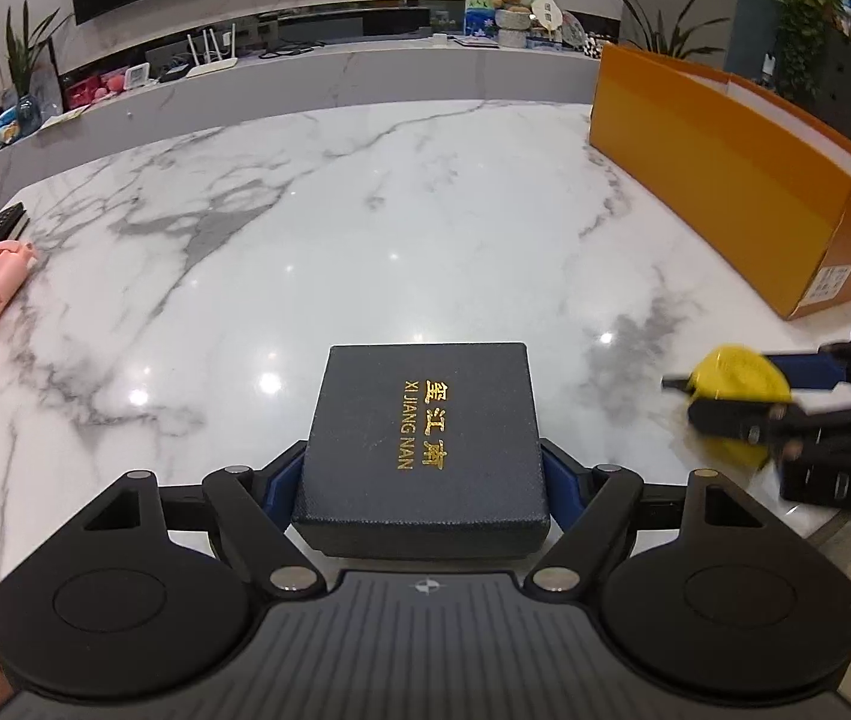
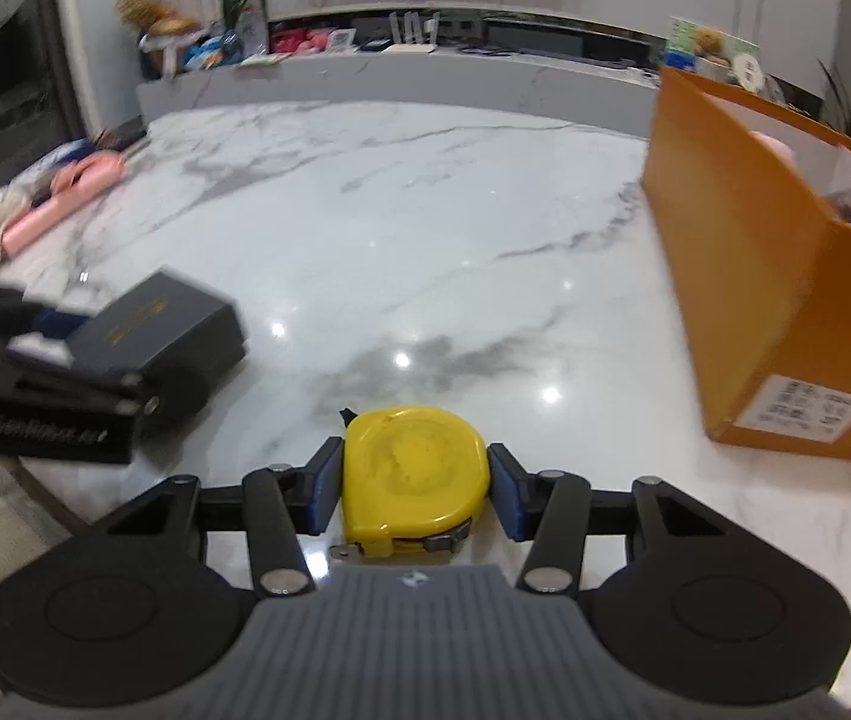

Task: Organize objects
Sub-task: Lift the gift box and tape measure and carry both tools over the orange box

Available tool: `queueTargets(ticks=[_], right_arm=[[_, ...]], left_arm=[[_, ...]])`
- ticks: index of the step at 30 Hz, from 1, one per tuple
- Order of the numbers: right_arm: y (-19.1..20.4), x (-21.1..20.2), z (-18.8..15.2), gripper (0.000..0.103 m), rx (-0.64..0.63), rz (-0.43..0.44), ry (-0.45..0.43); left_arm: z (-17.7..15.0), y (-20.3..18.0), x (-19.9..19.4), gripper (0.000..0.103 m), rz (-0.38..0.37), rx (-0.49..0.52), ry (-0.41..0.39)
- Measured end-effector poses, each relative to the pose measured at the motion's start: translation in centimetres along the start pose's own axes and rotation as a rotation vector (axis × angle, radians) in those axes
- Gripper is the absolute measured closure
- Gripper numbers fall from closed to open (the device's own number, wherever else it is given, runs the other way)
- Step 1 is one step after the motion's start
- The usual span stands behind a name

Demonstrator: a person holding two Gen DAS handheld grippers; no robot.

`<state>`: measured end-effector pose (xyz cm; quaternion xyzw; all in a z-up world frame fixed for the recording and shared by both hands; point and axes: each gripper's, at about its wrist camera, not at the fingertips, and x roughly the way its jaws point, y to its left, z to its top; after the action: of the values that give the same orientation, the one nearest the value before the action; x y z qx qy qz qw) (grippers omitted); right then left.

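The left claw (image 1: 422, 468) grips the dark box (image 1: 425, 444). The right claw (image 2: 416, 492) grips the yellow tape measure (image 2: 416, 474). Both are above the bench (image 1: 365, 210), not yet inside the orange box (image 2: 755, 276), which already holds some things.

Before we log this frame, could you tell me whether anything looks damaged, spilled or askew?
Nothing stands out. The left claw grips the dark gift box squarely, and the right claw holds the yellow tape measure. The orange box stands upright on the marble table, with no spills.
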<state>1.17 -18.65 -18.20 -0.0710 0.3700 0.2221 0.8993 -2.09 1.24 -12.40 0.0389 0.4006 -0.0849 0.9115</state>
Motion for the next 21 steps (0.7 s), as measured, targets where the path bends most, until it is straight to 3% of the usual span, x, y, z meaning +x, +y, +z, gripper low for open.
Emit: queueTargets(ticks=[8,21], right_arm=[[-2.2,-4.0,3.4,0.051,0.063,0.001,-0.126],[-8.2,-12.3,8.9,0.05,0.185,-0.044,-0.276]], left_arm=[[3.6,-2.6,-4.5,0.014,-0.01,0.019,-0.103],[10.0,-11.6,-9.5,0.014,-0.1,0.139,-0.261]])
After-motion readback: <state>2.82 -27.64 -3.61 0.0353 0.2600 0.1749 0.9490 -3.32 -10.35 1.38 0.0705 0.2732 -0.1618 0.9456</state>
